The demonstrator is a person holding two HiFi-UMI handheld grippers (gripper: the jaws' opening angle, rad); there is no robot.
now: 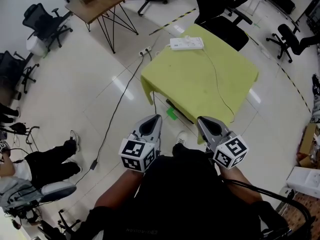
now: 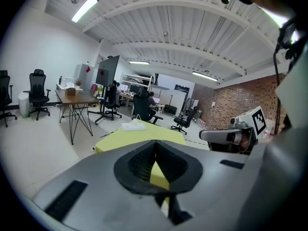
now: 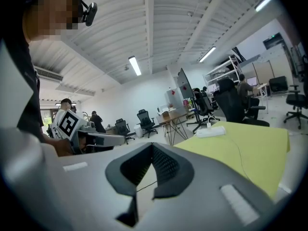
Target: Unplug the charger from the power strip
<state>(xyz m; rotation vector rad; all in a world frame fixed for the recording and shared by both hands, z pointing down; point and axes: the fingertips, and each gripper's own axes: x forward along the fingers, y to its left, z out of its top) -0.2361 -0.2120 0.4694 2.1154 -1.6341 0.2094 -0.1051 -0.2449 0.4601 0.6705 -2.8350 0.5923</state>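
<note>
while the power strip (image 1: 186,43) is lying at the far edge of the yellow-green desk (image 1: 200,91), both claws are hanging well short of it, out over the floor (image 1: 75,84) on the near side, so the step in hand is looking like the approach and not yet the unplugging. a small white lump (image 1: 188,37) is standing on top of the strip; i am judging it to be the charger, though it is showing too small to be sure. a thin white cable (image 1: 218,81) is running from the strip across the desk toward the near edge.

the left claw (image 1: 154,119) is sitting closed with nothing between its jaws; its own view is showing the ribbed pads meeting at the tip and only a sliver of desk through the gap below. the right claw (image 1: 203,120) is likewise pressed shut and empty. the two are pointing forward and a little downward, side by side and apart, with the marker cubes turned back toward the person's body and the forearms tucked close in.

the next move is calling for closing the gap to the far side of the desk, opening one claw to take the charger by its body, and probably pinning the strip down with the other so it is not lifting with the pull.
</note>
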